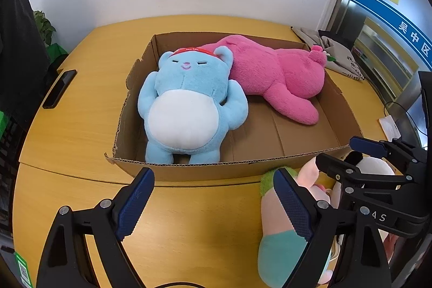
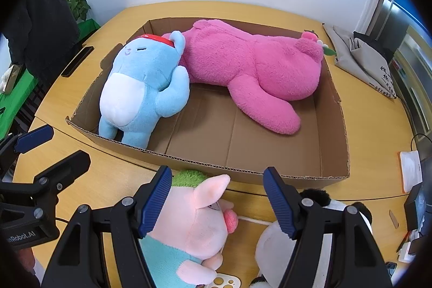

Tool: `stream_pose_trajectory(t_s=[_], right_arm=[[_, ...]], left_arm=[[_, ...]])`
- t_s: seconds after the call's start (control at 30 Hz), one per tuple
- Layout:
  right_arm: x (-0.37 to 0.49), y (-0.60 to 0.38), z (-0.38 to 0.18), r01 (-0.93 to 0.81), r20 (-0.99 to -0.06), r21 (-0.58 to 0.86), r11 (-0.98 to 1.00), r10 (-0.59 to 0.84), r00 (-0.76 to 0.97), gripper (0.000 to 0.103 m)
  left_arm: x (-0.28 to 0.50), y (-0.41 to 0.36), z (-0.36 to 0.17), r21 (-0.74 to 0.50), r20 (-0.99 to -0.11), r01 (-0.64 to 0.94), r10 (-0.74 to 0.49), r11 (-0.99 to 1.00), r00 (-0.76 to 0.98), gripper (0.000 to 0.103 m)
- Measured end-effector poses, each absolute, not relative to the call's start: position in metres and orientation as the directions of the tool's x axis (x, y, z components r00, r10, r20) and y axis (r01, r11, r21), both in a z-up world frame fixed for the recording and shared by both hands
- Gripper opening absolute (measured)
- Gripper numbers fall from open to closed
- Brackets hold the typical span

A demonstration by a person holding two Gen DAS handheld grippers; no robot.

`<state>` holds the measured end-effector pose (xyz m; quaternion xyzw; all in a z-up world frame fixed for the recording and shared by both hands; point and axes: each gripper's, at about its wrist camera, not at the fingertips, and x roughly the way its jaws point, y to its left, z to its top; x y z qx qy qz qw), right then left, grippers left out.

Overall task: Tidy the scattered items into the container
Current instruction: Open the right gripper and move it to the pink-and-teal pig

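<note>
An open cardboard box [image 1: 294,165] [image 2: 334,109] stands on the wooden table. In it lie a blue plush bear [image 1: 186,104] [image 2: 143,85] on the left and a pink plush bear [image 1: 278,74] [image 2: 251,69] at the back right. In front of the box lie a pink pig plush [image 2: 194,223] [image 1: 280,247] with green hair and a teal shirt, and a black-and-white panda plush [image 2: 272,242] [image 1: 372,166]. My right gripper [image 2: 217,200] is open, its fingers either side of the pig's head. My left gripper [image 1: 213,204] is open and empty over bare table, left of the pig.
A black phone [image 1: 59,88] [image 2: 77,61] lies at the table's left edge. A grey cloth bag [image 1: 340,55] [image 2: 370,61] lies right of the box. A potted plant [image 2: 77,3] stands at the back left. A white card [image 2: 410,169] lies at the right.
</note>
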<state>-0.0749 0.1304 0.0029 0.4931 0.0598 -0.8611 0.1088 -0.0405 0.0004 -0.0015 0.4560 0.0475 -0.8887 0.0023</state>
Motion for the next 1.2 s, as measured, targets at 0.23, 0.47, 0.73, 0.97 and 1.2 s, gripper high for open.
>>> stream_pose_trajectory(t_s=[0.23,0.47,0.73,0.97,1.2], right_arm=[[-0.072,0.133,0.0,0.245,-0.864,0.009,-0.969,-0.131,-0.486,0.07],[-0.066,0.14,-0.003,0.237,-0.866,0.035,-0.971,-0.147,-0.477,0.07],[-0.017,0.154,-0.02,0.29,-0.881,0.106,-0.951,-0.224,-0.416,0.07],[0.019,0.139,-0.048,0.337,-0.887,0.212,-0.917,-0.325,-0.328,0.072],[0.016,0.136,-0.06,0.314,-0.878,0.278,-0.908,-0.373,-0.301,0.077]], left_arm=[[-0.04,-0.001,-0.003,-0.099,-0.815,0.048,0.053,-0.994,-0.577,0.093],[-0.042,0.002,-0.01,-0.113,-0.827,0.042,0.071,-0.993,-0.558,0.093],[-0.044,0.014,-0.036,-0.143,-0.86,0.009,0.119,-0.99,-0.497,0.093],[-0.055,0.042,-0.062,-0.178,-0.887,-0.052,0.184,-0.983,-0.424,0.093],[-0.059,0.051,-0.081,-0.236,-0.892,-0.075,0.246,-0.969,-0.379,0.097]])
